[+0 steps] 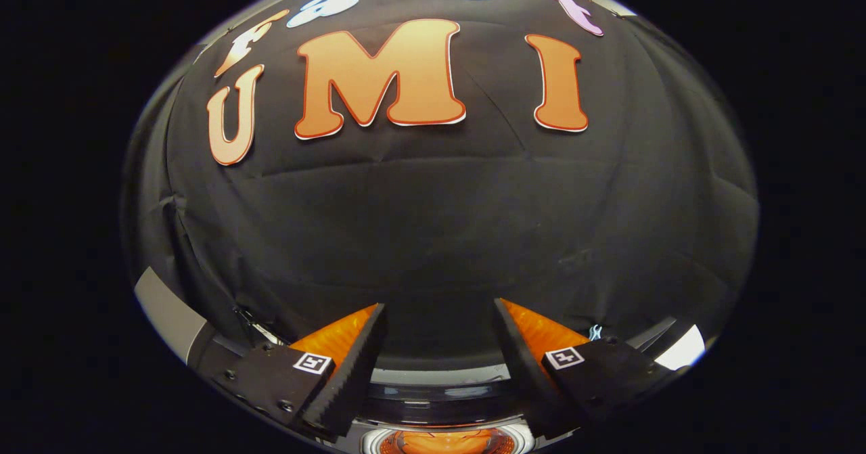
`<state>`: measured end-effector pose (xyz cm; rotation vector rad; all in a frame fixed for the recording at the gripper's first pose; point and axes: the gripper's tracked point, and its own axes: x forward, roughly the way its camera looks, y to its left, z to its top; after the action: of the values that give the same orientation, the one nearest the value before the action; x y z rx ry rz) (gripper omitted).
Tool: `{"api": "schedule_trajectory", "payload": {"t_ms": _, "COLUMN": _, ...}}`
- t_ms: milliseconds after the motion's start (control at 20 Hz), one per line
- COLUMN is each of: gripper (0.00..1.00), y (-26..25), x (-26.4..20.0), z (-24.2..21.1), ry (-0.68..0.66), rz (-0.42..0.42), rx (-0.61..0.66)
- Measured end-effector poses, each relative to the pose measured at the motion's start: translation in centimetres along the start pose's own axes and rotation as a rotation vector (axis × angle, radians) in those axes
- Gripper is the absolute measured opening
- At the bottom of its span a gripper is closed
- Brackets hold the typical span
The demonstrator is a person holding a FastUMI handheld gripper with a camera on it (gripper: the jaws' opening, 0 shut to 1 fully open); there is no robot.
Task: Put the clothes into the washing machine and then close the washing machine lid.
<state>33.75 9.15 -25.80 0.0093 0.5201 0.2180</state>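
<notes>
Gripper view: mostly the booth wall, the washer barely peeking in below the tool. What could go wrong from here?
1. The tool is open and holds nothing, with no clothes between its fingers; a closing now would likely catch air.
2. The washing machine sits low under the fingers, so a blind descent may knock its rim.
3. Whether the lid is open is unclear.
</notes>
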Motion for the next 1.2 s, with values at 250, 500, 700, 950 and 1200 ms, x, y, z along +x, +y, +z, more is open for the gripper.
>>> {"api": "schedule_trajectory", "payload": {"t_ms": 250, "gripper": 0.99, "y": 0.1, "x": -1.0, "z": -0.1, "ry": -0.029, "rz": 0.006, "rx": -0.009}}
{"api": "schedule_trajectory", "payload": {"t_ms": 500, "gripper": 0.99, "y": -0.1, "x": -4.9, "z": -1.6, "ry": -0.059, "rz": 0.0, "rx": -0.006}}
{"api": "schedule_trajectory", "payload": {"t_ms": 700, "gripper": 0.99, "y": 0.0, "x": -7.7, "z": -3.4, "ry": -0.065, "rz": -0.007, "rx": -0.009}}
{"api": "schedule_trajectory", "payload": {"t_ms": 950, "gripper": 0.98, "y": 0.0, "x": -11.0, "z": -6.2, "ry": -0.058, "rz": -0.012, "rx": -0.017}}
{"api": "schedule_trajectory", "payload": {"t_ms": 1200, "gripper": 0.98, "y": -0.3, "x": -12.9, "z": -9.2, "ry": -0.05, "rz": -0.027, "rx": -0.009}}
